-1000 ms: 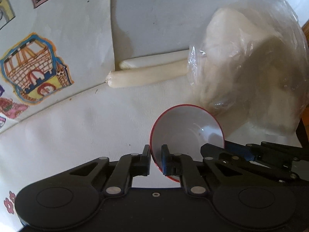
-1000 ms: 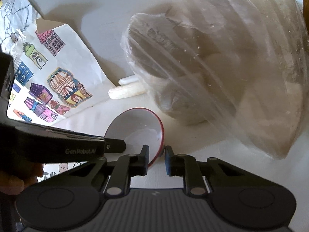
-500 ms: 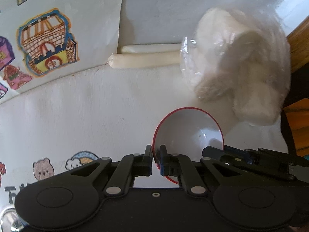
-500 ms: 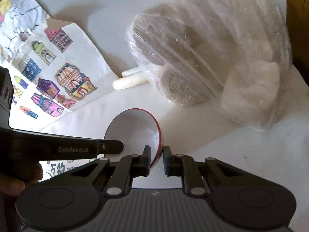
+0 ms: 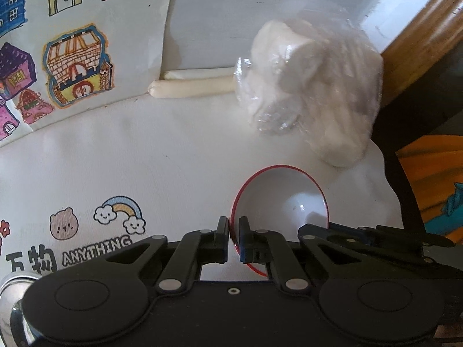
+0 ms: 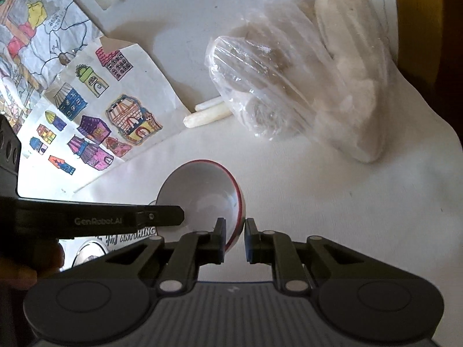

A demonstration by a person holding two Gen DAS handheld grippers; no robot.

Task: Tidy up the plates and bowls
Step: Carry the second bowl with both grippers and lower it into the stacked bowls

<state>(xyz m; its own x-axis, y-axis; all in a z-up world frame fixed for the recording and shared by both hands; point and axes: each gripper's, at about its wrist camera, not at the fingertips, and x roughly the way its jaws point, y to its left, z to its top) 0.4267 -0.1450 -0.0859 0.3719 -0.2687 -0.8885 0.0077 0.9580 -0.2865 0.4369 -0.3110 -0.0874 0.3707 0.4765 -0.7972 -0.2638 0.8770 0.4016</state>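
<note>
Left gripper (image 5: 234,232): clenched on the left rim of the bowl; one finger stands outside the rim and one inside, with the red edge pinched between them.
Right gripper (image 6: 234,234): clenched on the opposite, right rim of the same bowl; the wall of the bowl sits between its two fingers.
Bowl (image 5: 285,195): white inside with a thin red rim, held by both grippers at once above the white table (image 5: 173,156). Its interior appears to hold nothing. Whether its base touches the table cannot be told from either view.
Bowl, right wrist view (image 6: 199,190): tilted, its opening faces up and to the left; the left gripper's finger crosses in front of its left edge as a dark bar.
Plastic bag (image 5: 312,86): clear film around pale lumps, lying on the table beyond the bowl, apart from it, near the table's wooden edge.
Pale rolls (image 5: 191,88): two slim cream-coloured cylinders side by side, one end tucked against the bag.
Drawing sheet (image 5: 72,57): paper with coloured houses, flat on the table to the left of the rolls.
Table print (image 5: 115,214): cartoon bear, rainbow with clouds and the word ANYTHING, left of the left gripper.
Metal object (image 5: 11,286): shiny rounded edge at the lower left corner; too cut off to identify.
</note>
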